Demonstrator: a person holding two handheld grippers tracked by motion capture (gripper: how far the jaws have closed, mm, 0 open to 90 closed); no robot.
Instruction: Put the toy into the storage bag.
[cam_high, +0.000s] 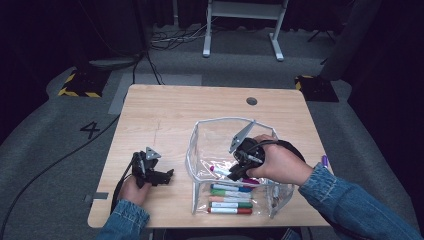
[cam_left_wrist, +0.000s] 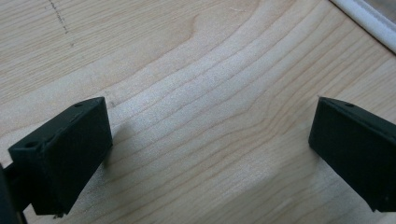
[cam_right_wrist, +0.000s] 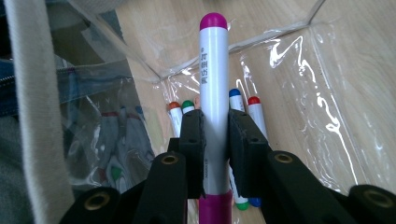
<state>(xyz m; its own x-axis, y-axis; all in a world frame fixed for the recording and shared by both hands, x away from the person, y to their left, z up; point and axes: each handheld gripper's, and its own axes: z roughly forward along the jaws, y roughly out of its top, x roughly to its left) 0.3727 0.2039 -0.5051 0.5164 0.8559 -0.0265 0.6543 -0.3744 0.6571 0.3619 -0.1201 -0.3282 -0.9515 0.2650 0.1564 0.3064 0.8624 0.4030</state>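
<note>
A clear plastic pouch (cam_high: 200, 137) with white piping stands open on the wooden table (cam_high: 165, 115). Several markers (cam_high: 230, 199) lie on its bottom, seen too in the right gripper view as markers (cam_right_wrist: 254, 109) beneath the jaws. My right gripper (cam_high: 234, 174) reaches down inside the pouch, shut on a white marker with magenta ends (cam_right_wrist: 214, 79); the same marker (cam_high: 218, 169) pokes out leftward in the high view. My left gripper (cam_high: 167, 176) rests low over the bare table left of the pouch, its jaws wide apart with nothing between them; its fingers (cam_left_wrist: 65, 149) frame plain wood.
A round grommet hole (cam_high: 251, 101) sits near the table's far edge. The pouch's white rim (cam_left_wrist: 369, 21) crosses the corner of the left gripper view. Cables (cam_high: 60, 160) trail over the grey floor at left, and a white frame's legs (cam_high: 240, 30) stand behind the table.
</note>
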